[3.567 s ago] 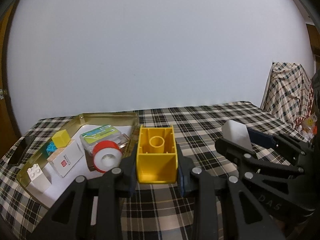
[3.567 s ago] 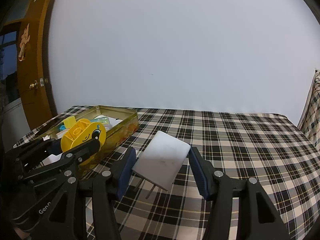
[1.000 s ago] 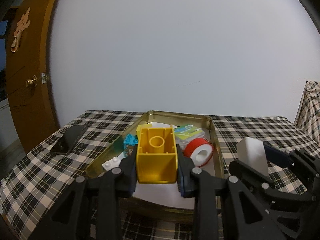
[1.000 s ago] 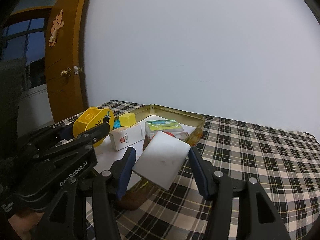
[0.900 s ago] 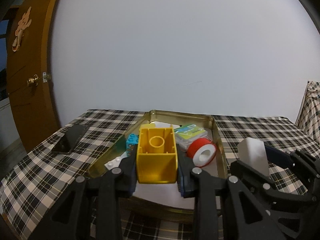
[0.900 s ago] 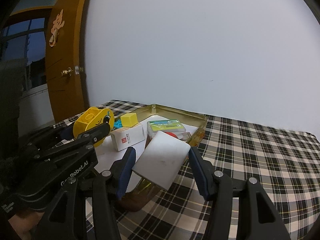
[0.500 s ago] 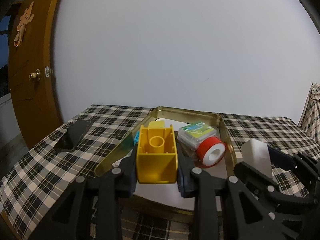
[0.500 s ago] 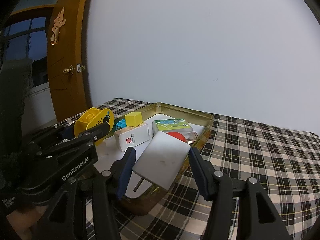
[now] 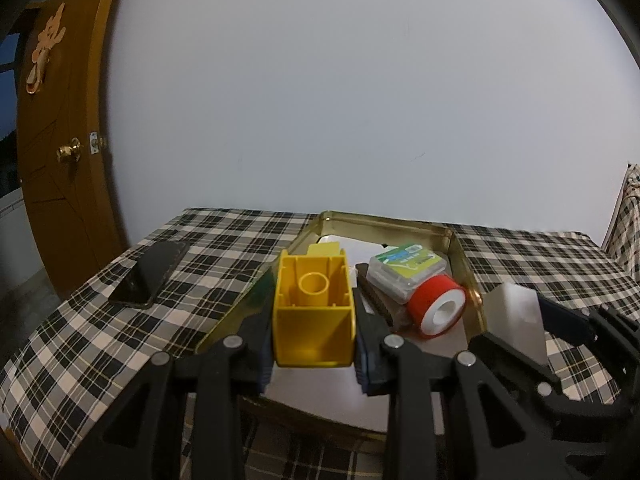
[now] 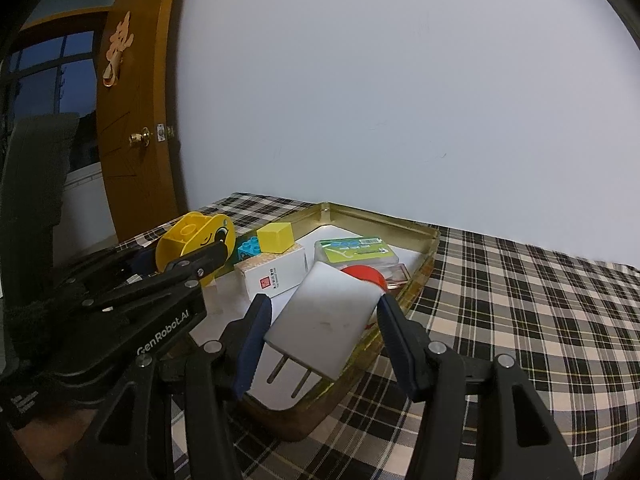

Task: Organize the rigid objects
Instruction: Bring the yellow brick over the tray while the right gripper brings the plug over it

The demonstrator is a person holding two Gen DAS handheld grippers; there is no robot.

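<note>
My left gripper is shut on a yellow toy brick, held above the near part of the gold tin tray. It also shows in the right wrist view. My right gripper is shut on a white plug adapter, prongs pointing down, over the tray's near right rim. The adapter also shows in the left wrist view. In the tray lie a red tape roll, a green-labelled clear case, a white carton, a yellow cube and a blue brick.
The tray sits on a black-and-white checked tablecloth. A black phone lies on the cloth left of the tray. A wooden door stands at the left. A checked-covered piece of furniture is at the far right.
Both grippers have moved from the open cloth leftward to over the tray, still holding the brick and the adapter. The tray now lies directly beneath them.
</note>
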